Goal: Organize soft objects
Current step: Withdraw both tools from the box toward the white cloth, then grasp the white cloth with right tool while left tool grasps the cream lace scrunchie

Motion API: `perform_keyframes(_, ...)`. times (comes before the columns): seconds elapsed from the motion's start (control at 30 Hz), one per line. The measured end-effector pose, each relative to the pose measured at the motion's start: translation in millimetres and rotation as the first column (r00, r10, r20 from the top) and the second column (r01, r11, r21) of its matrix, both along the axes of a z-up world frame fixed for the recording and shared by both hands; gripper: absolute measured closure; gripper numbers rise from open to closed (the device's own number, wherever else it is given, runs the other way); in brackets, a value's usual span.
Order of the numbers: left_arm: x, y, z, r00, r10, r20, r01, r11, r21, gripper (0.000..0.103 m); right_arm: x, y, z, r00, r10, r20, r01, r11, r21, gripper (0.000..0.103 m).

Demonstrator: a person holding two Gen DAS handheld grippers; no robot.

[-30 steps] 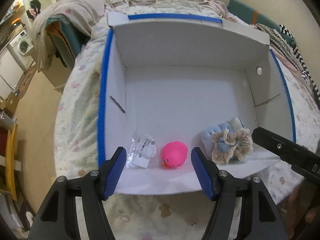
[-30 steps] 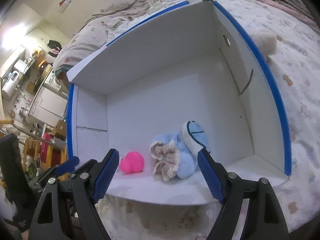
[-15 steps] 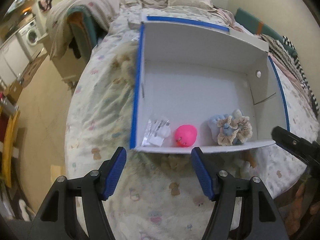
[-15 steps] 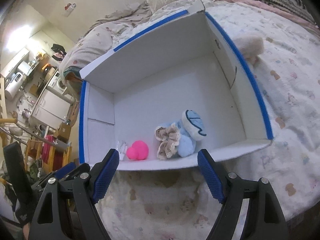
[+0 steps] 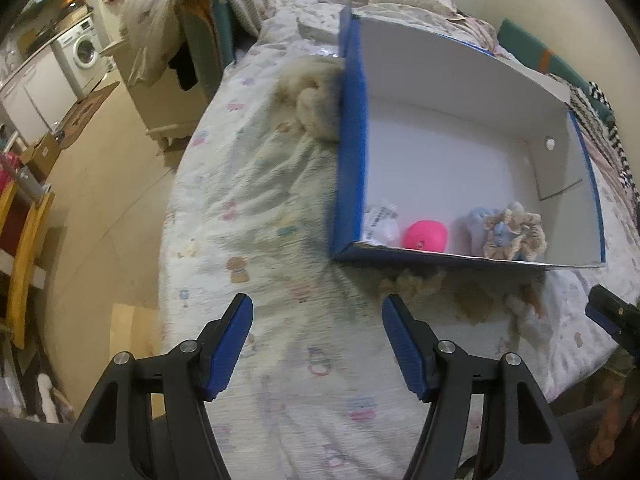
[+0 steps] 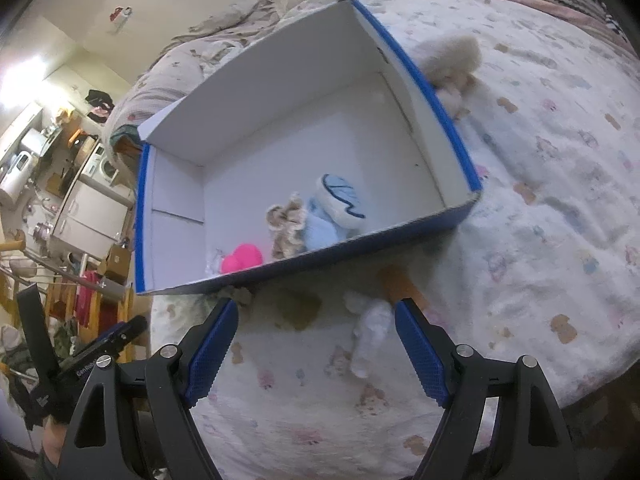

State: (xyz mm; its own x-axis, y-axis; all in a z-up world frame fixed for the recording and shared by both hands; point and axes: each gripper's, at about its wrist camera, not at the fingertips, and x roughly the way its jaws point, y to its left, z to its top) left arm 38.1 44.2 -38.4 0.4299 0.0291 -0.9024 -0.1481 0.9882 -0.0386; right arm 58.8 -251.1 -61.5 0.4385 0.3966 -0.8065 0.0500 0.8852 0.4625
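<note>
Both of my grippers, the left gripper (image 5: pixel 317 344) and the right gripper (image 6: pixel 316 348), hung with jaws apart and nothing between them above the pale printed bedspread (image 5: pixel 260 216). Beyond them stood the white cardboard box with blue outer walls (image 6: pixel 400 236). Against its near wall lay a pink rounded toy (image 6: pixel 242 258), a beige frilly scrunchie (image 6: pixel 286 226), a light-blue plush (image 6: pixel 332 210) and a small clear packet (image 5: pixel 380 220).

Left wrist view: steeply down over the bed (image 5: pixel 248 184), box (image 5: pixel 352 152) at 1 o'clock, near. Right wrist view: likewise, box (image 6: pixel 436 120) at 12 o'clock. Both share the box.
</note>
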Motion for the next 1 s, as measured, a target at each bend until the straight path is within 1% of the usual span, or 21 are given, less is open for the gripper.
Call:
perform_keyframes(0.13, 1, 5, -3, 1.000, 0.019, -0.011, -0.019, 1.000, -0.010, 0.039, 3, -7, -4, 0.999, -0.027, -0.022, 0.027, 1.000, -0.006, 0.018)
perform_keyframes(0.2, 3, 1, -5, 1.000, 0.010, -0.020, -0.010, 1.000, -0.011, 0.039, 4, -10, -7, 0.998, -0.053, -0.042, 0.051, 0.997, -0.065, 0.018)
perform_keyframes(0.23, 4, 0, -5, 1.000, 0.006, -0.022, -0.006, 1.000, -0.010, 0.039, 5, -13, -10, 0.996, -0.065, -0.056, 0.061, 0.995, -0.077, 0.018)
perform_keyframes(0.3, 6, -3, -6, 1.000, 0.004, -0.025, -0.004, 1.000, -0.006, 0.039, 7, -21, -18, 0.991, -0.090, -0.099, 0.085, 0.995, -0.052, 0.018)
perform_keyframes(0.43, 8, -4, -6, 1.000, 0.009, -0.027, -0.010, 1.000, -0.025, 0.039, 8, -37, -30, 0.978, -0.138, -0.156, 0.138, 0.990, -0.015, 0.018)
perform_keyframes(0.5, 9, -5, -6, 1.000, 0.009, -0.027, -0.009, 0.999, -0.032, 0.039, 10, -41, -38, 0.971, -0.147, -0.191, 0.149, 0.989, -0.002, 0.018)
perform_keyframes(0.57, 10, -6, -8, 0.999, 0.006, -0.032, -0.007, 1.000, -0.024, 0.039, 12, -39, -47, 0.965, -0.143, -0.222, 0.144, 0.989, -0.009, 0.018)
perform_keyframes(0.6, 11, -5, -10, 0.999, 0.005, -0.038, -0.006, 1.000, -0.021, 0.039, 14, -36, -51, 0.963, -0.133, -0.235, 0.133, 0.991, -0.015, 0.021)
perform_keyframes(0.63, 12, -5, -11, 0.999, 0.007, -0.044, -0.007, 1.000, -0.021, 0.039, 16, -32, -55, 0.962, -0.114, -0.246, 0.114, 0.993, -0.015, 0.031)
perform_keyframes(0.67, 13, -5, -13, 0.999, 0.012, -0.052, -0.013, 1.000, -0.027, 0.039, 18, -27, -58, 0.961, -0.091, -0.259, 0.093, 0.996, -0.005, 0.037)
perform_keyframes(0.7, 14, -5, -14, 0.998, 0.015, -0.057, -0.017, 0.999, -0.034, 0.039, 20, -22, -61, 0.959, -0.067, -0.274, 0.073, 0.997, 0.012, 0.044)
perform_keyframes(0.77, 15, -3, -17, 0.998, 0.023, -0.063, -0.026, 0.999, -0.041, 0.039, 23, -12, -69, 0.954, -0.040, -0.298, 0.046, 0.999, 0.014, 0.045)
perform_keyframes(0.9, 17, -2, -20, 0.997, 0.034, -0.069, -0.036, 0.999, -0.022, 0.039, 30, 6, -83, 0.944, -0.019, -0.330, -0.001, 0.998, -0.061, 0.046)
perform_keyframes(0.93, 17, -1, -21, 0.997, 0.040, -0.072, -0.041, 0.999, -0.021, 0.039, 31, 9, -86, 0.943, -0.016, -0.333, -0.012, 0.997, -0.080, 0.051)
perform_keyframes(0.97, 17, 1, -22, 0.996, 0.045, -0.075, -0.047, 0.999, -0.025, 0.039, 33, 12, -88, 0.943, -0.007, -0.332, -0.023, 0.996, -0.088, 0.058)
perform_keyframes(1.0, 17, 1, -23, 0.996, 0.047, -0.077, -0.050, 0.998, -0.028, 0.039, 34, 14, -89, 0.942, 0.001, -0.335, -0.033, 0.995, -0.090, 0.075)
